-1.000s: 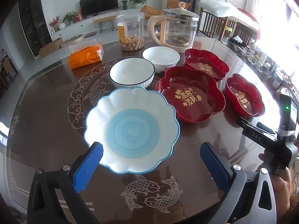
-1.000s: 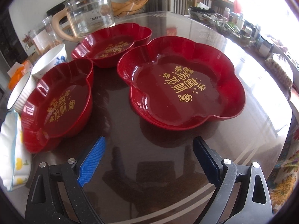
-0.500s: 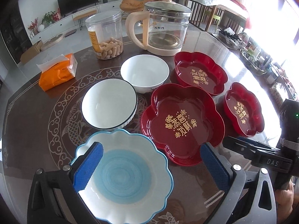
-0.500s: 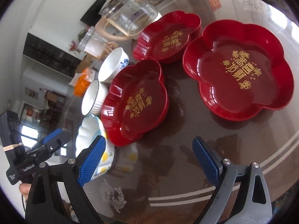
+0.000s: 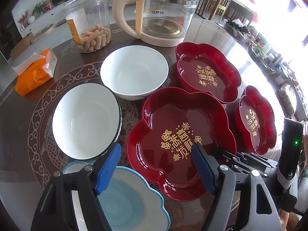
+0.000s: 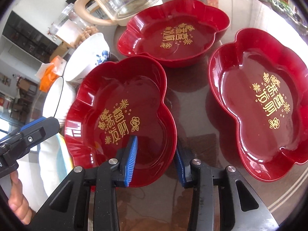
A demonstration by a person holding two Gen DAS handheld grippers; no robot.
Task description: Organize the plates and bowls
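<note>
- Red plastic, flower-shaped, with gold lettering: the nearest red plate (image 6: 123, 119) sits flat on the table, its near rim between the right gripper (image 6: 156, 159) fingers, one blue pad inside the rim, the other outside; whether the pads actually press the rim cannot be told.
- The left gripper (image 5: 156, 167) hovers with its fingers spread apart, holding nothing, above the scalloped blue plate (image 5: 132, 202) and the near edge of the same red plate (image 5: 181, 140).
- Two more red plates lie close by: the far red plate (image 6: 175, 32) toward the kettle, and the right red plate (image 6: 263, 100) apart on the right side.
- The black-rimmed bowl (image 5: 86, 119) stands just left of the nearest red plate; the white bowl (image 5: 134, 71) stands behind it, a blue flower pattern on its outside.
- The table (image 5: 23, 127) is dark, glossy and round, with pale scroll and fish patterns.
- Behind the bowls stand a glass kettle (image 5: 163, 13) with a cream handle, a clear jar (image 5: 88, 19) of biscuits, and an orange tissue pack (image 5: 34, 73).
- The room beyond shows a television, potted plants and bright windows.
- The gold lettering on the nearest red plate reads upright from the grippers' side.
</note>
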